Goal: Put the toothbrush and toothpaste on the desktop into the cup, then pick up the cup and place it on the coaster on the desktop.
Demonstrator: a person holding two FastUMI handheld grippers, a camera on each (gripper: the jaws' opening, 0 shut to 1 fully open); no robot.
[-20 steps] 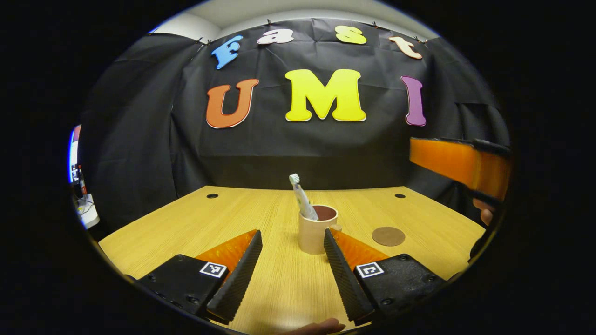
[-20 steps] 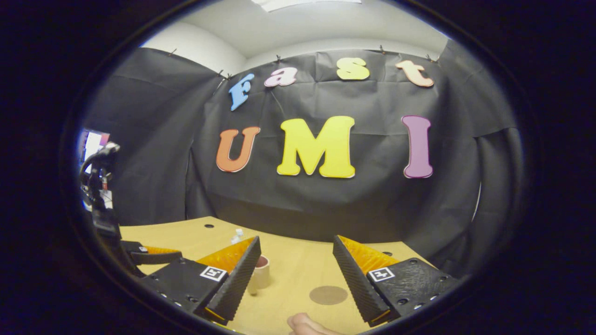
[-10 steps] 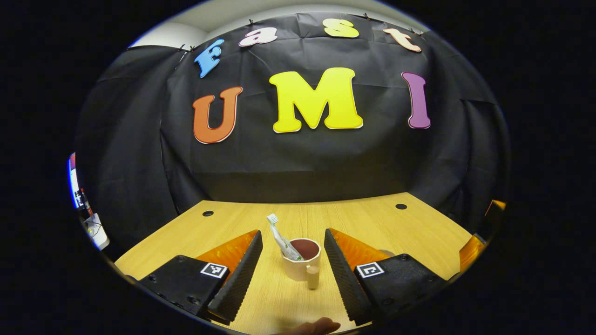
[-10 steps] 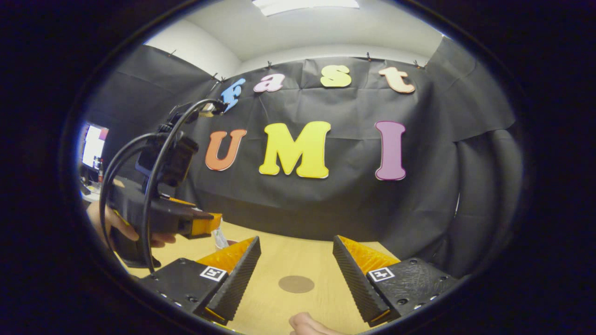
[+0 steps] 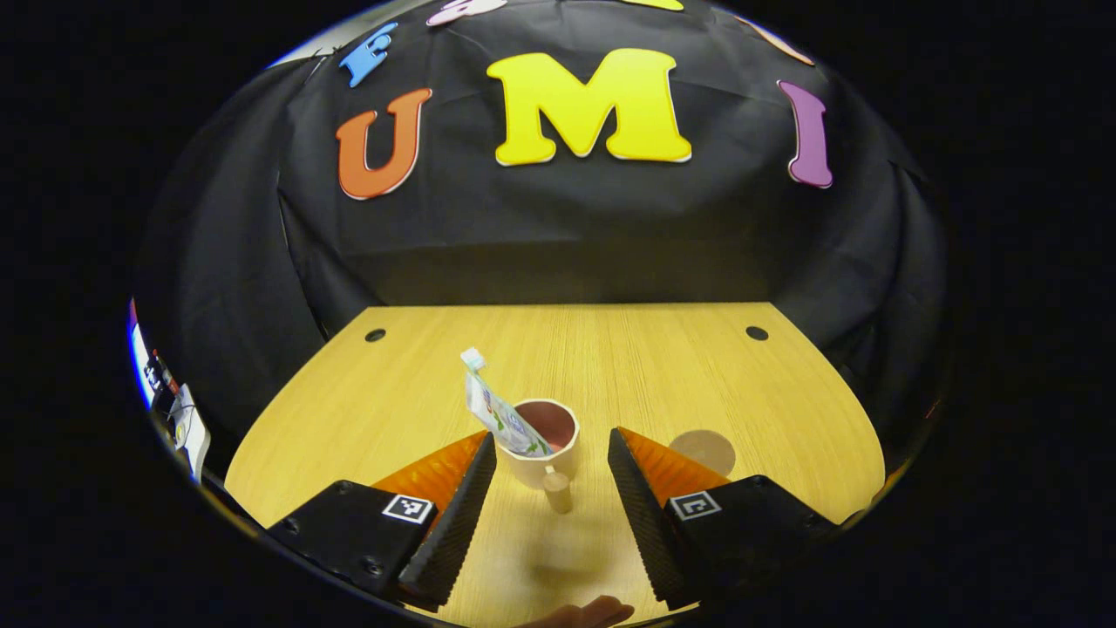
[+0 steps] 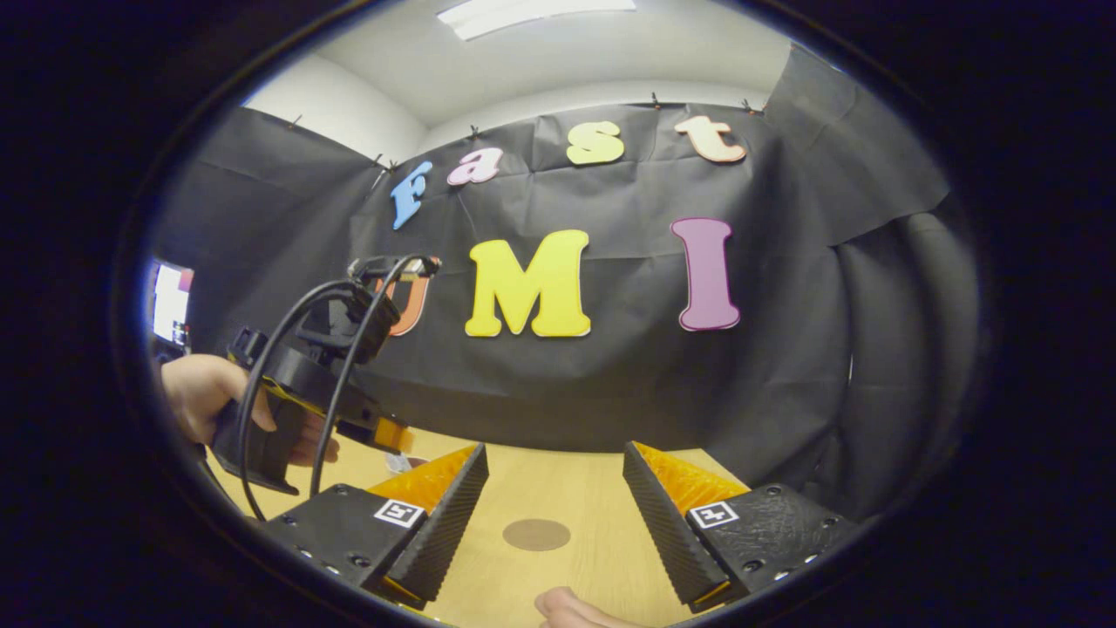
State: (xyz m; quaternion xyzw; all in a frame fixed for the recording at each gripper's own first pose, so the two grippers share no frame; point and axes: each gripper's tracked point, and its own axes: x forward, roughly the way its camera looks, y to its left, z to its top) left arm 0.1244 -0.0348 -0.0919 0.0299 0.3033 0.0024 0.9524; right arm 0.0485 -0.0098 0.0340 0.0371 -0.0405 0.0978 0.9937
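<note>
Wide yellow wood-grain desktop [image 5: 663,366], with two small dark round holes near its far corners, backed by black cloth.

On the desktop, near the middle: short beige cylindrical cup [image 5: 547,447] with a reddish-brown inside and a stubby side handle pointing toward the camera. Standing upright, just ahead of the left gripper [image 5: 551,515] and framed between its fingers, not touched by either (fingers spread wide, nothing held).

To the right of the cup, apart from it: flat round brown coaster [image 5: 703,451], bare, partly hidden behind the left gripper's right finger; also seen lying flat on the desktop in the right gripper view [image 6: 536,534].

Right gripper [image 6: 554,523] spread wide too, holding nothing, above the desktop with the coaster between its fingers farther off. At the left of that view, a hand [image 6: 202,394] around the handle of the left gripper, black cable looping over it.

Leaning out of the cup toward the left: white squeezable toothpaste tube [image 5: 495,412] with green print, cap end up. Toothbrush not clearly told apart from the tube.

At the bottom edge of each view, a fingertip [image 5: 586,613].
</note>
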